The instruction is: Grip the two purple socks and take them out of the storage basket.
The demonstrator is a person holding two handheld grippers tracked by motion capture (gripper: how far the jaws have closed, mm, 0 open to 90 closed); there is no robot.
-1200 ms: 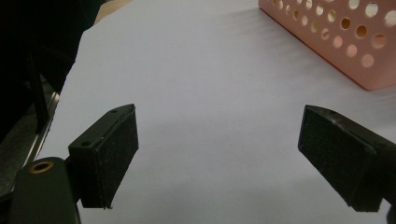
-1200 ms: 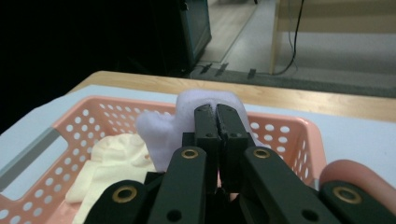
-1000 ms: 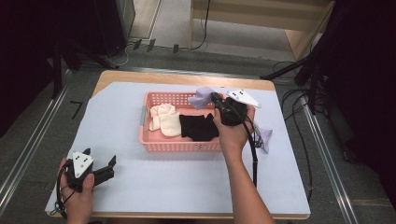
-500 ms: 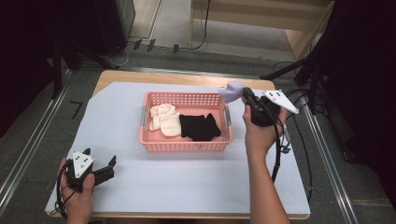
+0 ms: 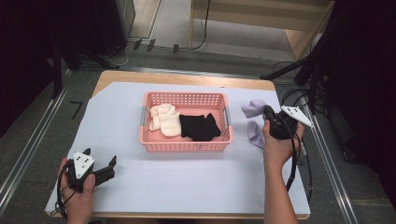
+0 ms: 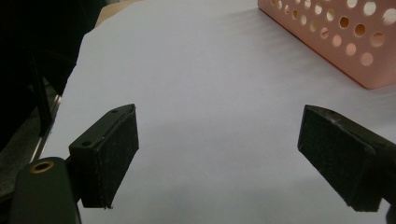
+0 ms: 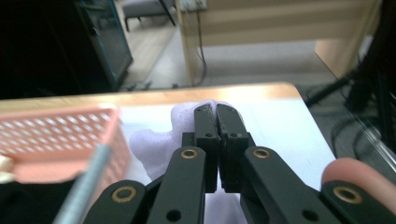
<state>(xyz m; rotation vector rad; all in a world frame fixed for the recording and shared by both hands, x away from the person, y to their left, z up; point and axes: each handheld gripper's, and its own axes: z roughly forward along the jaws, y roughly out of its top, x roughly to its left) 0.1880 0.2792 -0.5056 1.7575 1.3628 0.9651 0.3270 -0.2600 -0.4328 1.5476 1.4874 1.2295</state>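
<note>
Pinching a lavender sock (image 5: 255,122) at 3 o'clock of the pink basket (image 5: 186,144), right gripper (image 5: 267,113) has jaws clamped. Left gripper (image 5: 111,164) sits at 7 o'clock, jaws spread, empty.

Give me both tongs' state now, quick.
Left tongs: open, holding nothing, low over the white sheet.
Right tongs: shut on the lavender sock.
</note>
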